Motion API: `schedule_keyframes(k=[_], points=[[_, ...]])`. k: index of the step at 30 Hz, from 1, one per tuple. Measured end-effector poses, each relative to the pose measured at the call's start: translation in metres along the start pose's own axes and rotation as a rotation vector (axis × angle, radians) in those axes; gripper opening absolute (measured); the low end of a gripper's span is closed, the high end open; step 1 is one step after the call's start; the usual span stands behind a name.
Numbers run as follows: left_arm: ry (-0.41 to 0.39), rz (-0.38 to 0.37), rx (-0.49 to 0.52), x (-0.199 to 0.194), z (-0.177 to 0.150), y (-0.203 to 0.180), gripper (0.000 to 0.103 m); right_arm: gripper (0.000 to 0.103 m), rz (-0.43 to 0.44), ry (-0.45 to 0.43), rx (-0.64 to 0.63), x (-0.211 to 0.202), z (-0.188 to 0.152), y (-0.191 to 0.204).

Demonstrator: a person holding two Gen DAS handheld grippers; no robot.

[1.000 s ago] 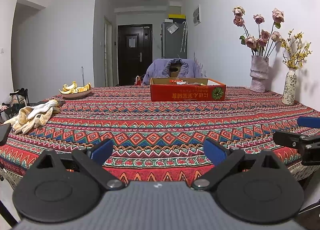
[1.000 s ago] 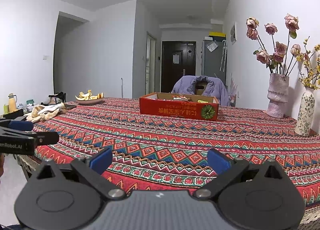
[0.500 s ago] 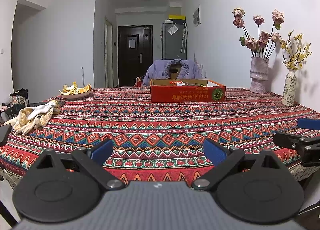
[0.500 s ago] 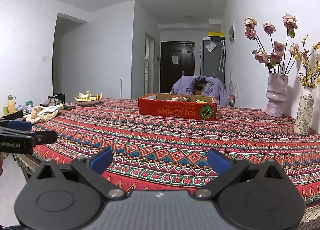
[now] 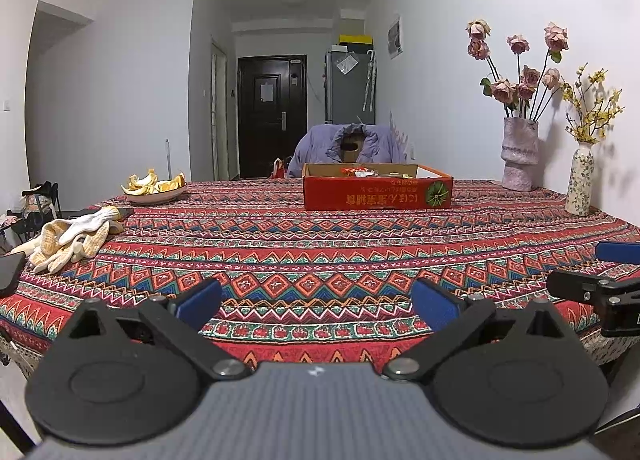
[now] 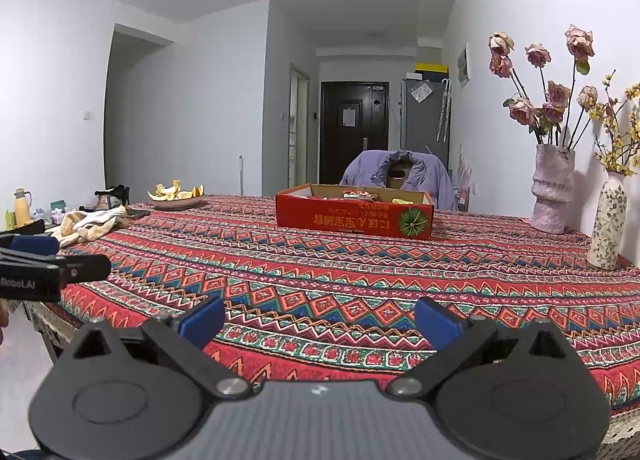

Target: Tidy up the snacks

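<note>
Both tools hang side by side over the near edge of the bench with the red patterned woven cloth (image 5: 320, 244). The left tool (image 5: 316, 302) stands wide with nothing between its blue pads, and so does the right tool (image 6: 318, 318). Well beyond them, toward the far side, sits the shallow red cardboard box (image 5: 378, 192) with snack packets inside (image 6: 356, 194). A dish of orange peel (image 5: 154, 188) and pale knitted gloves (image 5: 72, 238) lie off to the left.

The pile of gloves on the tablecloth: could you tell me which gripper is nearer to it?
Left. The left gripper sits just right of the gloves; the right gripper is farther right.
</note>
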State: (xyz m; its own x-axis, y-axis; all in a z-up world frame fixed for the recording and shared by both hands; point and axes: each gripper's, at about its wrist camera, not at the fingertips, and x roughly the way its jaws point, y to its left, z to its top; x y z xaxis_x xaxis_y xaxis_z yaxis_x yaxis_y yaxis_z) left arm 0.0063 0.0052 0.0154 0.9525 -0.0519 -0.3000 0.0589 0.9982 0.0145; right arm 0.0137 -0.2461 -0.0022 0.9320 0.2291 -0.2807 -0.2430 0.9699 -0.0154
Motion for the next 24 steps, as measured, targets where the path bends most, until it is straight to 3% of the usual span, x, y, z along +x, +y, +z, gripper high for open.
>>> schedule_keyframes(k=[24], points=[[-0.007,0.003,0.004,-0.0028,0.0029,-0.0001,0.103,0.101,-0.013,-0.007,0.014,-0.0008,0.0004,-0.0032]])
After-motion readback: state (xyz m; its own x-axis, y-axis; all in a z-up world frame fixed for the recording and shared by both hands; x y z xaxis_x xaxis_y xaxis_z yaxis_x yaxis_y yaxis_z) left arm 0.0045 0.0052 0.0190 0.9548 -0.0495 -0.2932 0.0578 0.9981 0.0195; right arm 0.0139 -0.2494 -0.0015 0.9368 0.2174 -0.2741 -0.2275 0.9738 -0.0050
